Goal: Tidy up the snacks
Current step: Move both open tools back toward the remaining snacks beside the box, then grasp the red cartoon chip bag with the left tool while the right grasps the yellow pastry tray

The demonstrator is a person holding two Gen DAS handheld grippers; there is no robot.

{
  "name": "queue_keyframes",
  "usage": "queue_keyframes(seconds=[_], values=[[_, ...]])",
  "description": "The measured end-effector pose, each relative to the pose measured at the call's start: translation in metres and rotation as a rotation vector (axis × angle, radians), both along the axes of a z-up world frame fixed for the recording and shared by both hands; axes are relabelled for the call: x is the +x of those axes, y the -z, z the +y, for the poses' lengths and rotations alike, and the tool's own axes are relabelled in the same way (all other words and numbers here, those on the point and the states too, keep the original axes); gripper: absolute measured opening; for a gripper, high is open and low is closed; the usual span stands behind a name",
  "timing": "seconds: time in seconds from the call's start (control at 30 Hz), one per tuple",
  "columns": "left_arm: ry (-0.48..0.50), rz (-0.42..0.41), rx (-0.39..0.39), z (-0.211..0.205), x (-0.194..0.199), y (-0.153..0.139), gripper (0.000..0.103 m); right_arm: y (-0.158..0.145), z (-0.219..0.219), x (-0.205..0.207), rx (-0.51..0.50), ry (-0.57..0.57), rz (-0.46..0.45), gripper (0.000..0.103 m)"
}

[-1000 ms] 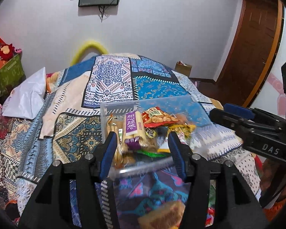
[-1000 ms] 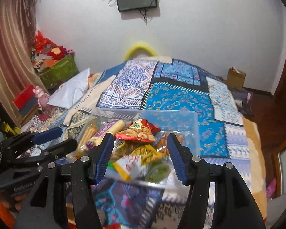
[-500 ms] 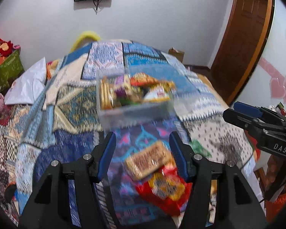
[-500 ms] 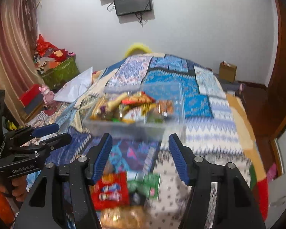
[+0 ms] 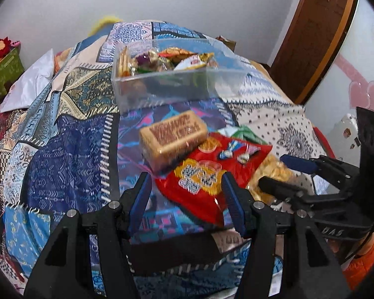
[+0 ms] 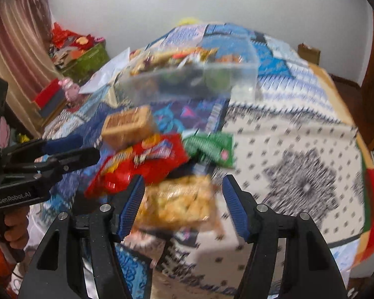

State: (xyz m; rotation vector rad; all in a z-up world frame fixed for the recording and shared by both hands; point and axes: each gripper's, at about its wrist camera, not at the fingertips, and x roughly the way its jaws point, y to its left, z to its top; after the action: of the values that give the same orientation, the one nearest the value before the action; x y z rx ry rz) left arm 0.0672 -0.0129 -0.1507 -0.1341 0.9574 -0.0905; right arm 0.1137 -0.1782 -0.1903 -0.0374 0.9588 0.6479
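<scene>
A clear plastic box holding several snack packs sits far back on the bed. Nearer lie loose snacks: a tan wafer pack, a red bag, a green pack and a yellow cracker bag. My left gripper is open and empty, just short of the red bag. My right gripper is open and empty, its fingers either side of the yellow cracker bag, which it is not holding.
The snacks lie on a patchwork quilt covering a bed. A white pillow lies at the left. A green box and clutter stand by the left wall. A wooden door is at the right.
Both grippers have pulled back from the clear box toward the near end of the bed and tilted down, so the loose snacks now lie just ahead of the fingers. Both stay open.
</scene>
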Motion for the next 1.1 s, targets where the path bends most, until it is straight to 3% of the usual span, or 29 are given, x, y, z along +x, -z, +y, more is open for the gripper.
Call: queue_keyframes(seconds=[0.17, 0.27, 0.4, 0.47, 0.53, 0.73, 0.93, 1.1], values=[[0.026, 0.02, 0.037, -0.01, -0.004, 0.007, 0.058, 0.011, 0.01, -0.009, -0.025, -0.025, -0.01, 0.078], [0.047, 0.025, 0.04, -0.017, -0.003, 0.009, 0.058, 0.016, 0.014, -0.01, -0.06, -0.047, -0.025, 0.078], [0.067, 0.042, 0.044, -0.025, 0.002, 0.012, 0.058, 0.019, 0.003, -0.006, -0.005, -0.034, 0.002, 0.075], [0.073, 0.053, 0.029, -0.027, 0.007, 0.014, 0.065, 0.018, -0.003, -0.005, -0.008, -0.016, -0.01, 0.074], [0.09, 0.076, 0.02, -0.03, 0.014, 0.017, 0.066, 0.016, -0.012, -0.004, -0.019, 0.006, -0.027, 0.074], [0.122, 0.126, 0.097, -0.049, 0.033, 0.036, 0.066, 0.008, -0.049, 0.007, 0.024, 0.1, -0.021, 0.074], [0.118, 0.134, 0.121, -0.062, 0.048, 0.046, 0.079, 0.001, -0.071, 0.011, 0.059, 0.145, -0.012, 0.074], [0.083, 0.1, 0.146, -0.065, 0.055, 0.05, 0.075, -0.001, -0.072, 0.01, 0.072, 0.149, -0.015, 0.074]])
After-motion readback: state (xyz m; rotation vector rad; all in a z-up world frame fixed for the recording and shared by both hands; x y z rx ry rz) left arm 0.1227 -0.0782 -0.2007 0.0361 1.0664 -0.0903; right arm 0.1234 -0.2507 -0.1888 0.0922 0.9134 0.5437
